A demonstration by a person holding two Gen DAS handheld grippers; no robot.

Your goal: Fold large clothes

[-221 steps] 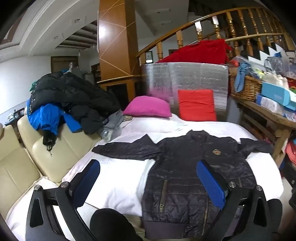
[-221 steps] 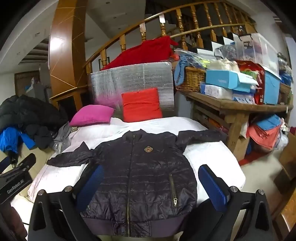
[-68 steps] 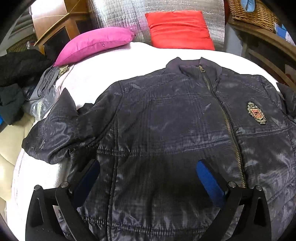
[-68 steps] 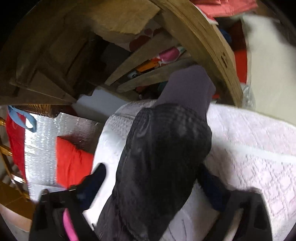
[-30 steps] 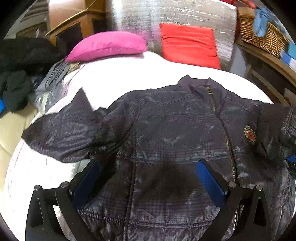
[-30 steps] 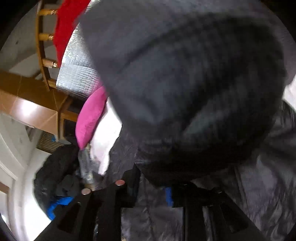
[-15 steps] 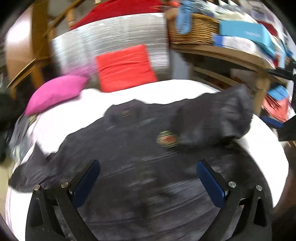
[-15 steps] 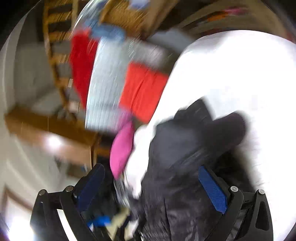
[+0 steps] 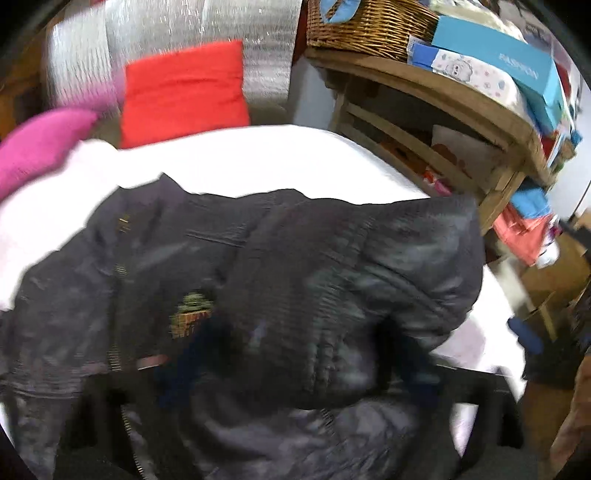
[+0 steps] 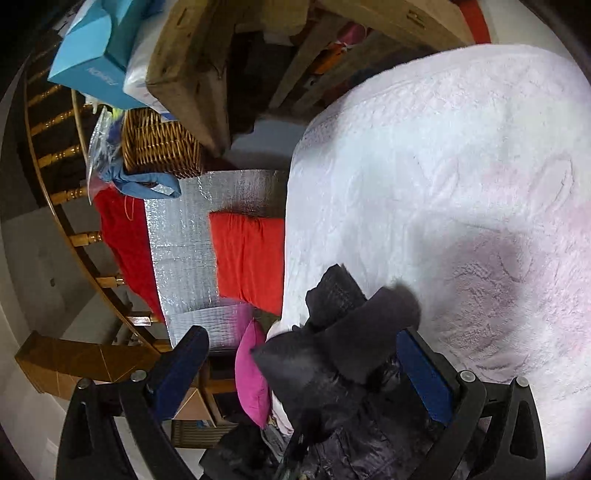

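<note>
Motion blur smears the left claw (image 9: 295,373) over the jacket (image 9: 332,280), hiding its grip.

Bed's got a white quilted cover (image 10: 461,155), with a red cushion (image 9: 183,88) and a pink pillow (image 9: 40,144) up at 11 o'clock against silver foil sheeting (image 9: 255,48). Cluttered wooden shelf (image 9: 436,92) with a wicker basket (image 9: 369,29) sits at 1 o'clock.

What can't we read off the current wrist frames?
- Left gripper, left wrist view: motion blur and the dark jacket mask its jaws; a grip can't be confirmed.
- Jacket's other sleeve, left wrist view: cut off by the left edge.
- Chest badge, left wrist view: blurred, design unreadable.
- Jacket body, right wrist view: cut off at the bottom between the open right gripper.
</note>
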